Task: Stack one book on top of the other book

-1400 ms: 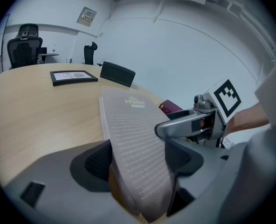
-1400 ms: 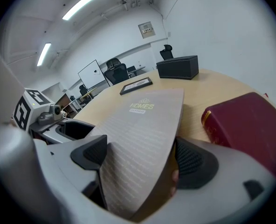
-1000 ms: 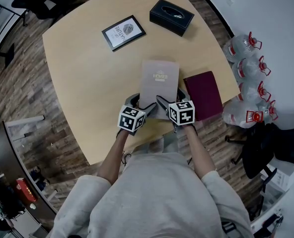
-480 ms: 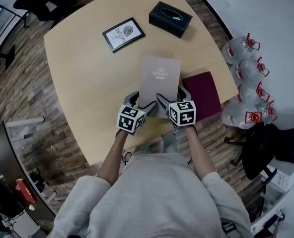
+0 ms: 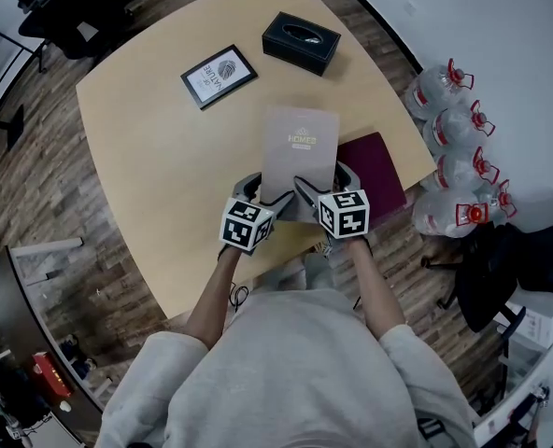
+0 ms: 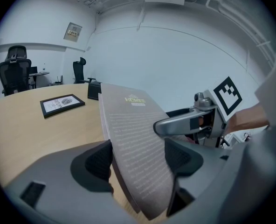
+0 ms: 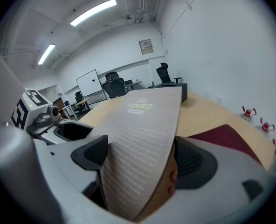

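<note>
Head view shows the left gripper [image 5: 267, 194] clamped on the near-left corner of the grey-brown book with a pale title [image 5: 300, 147]. Its jaws are closed to the book's thickness (its own view shows a pad on either face). Just to its right, the right gripper [image 5: 323, 183] pinches the same near edge in the same way. Two grips on one edge, I judge, keep the wide cover from twisting or sagging while it appears raised off the rounded light wooden table [image 5: 155, 157]. Right of that gripper and just beyond it lies the flat maroon book [image 5: 375, 166]. Its left margin is under the carried one, so it is likely the landing spot, a short rightward shift away.
</note>
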Available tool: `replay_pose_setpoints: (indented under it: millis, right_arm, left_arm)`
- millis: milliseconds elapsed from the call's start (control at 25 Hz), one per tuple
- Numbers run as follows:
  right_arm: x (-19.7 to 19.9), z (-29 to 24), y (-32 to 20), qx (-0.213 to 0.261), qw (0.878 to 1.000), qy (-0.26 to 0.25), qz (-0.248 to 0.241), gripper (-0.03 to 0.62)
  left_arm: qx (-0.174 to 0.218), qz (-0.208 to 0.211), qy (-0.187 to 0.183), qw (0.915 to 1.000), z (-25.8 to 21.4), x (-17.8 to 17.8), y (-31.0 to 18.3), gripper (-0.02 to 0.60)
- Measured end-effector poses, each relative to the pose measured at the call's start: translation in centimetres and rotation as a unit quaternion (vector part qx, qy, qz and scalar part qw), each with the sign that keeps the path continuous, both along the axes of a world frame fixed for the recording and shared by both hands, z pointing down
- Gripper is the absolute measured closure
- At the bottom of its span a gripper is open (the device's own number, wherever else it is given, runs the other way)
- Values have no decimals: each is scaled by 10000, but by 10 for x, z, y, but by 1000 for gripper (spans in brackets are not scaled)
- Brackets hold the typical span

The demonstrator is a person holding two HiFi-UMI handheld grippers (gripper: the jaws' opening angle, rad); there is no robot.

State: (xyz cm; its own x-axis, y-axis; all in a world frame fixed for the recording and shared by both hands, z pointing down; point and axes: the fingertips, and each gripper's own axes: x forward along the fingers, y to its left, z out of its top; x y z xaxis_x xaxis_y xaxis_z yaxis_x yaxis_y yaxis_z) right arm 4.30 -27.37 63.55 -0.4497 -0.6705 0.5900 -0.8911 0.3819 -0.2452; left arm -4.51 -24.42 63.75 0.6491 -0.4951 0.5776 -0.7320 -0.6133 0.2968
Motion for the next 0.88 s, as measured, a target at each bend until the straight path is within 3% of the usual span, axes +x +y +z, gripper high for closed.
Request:
replay_pose_setpoints:
  millis: [880]
  right_arm:
    - [127, -19, 25, 180, 9919, 174, 1249, 148]
  left_arm:
    - [125, 1266, 103, 9918, -14, 122, 4, 225]
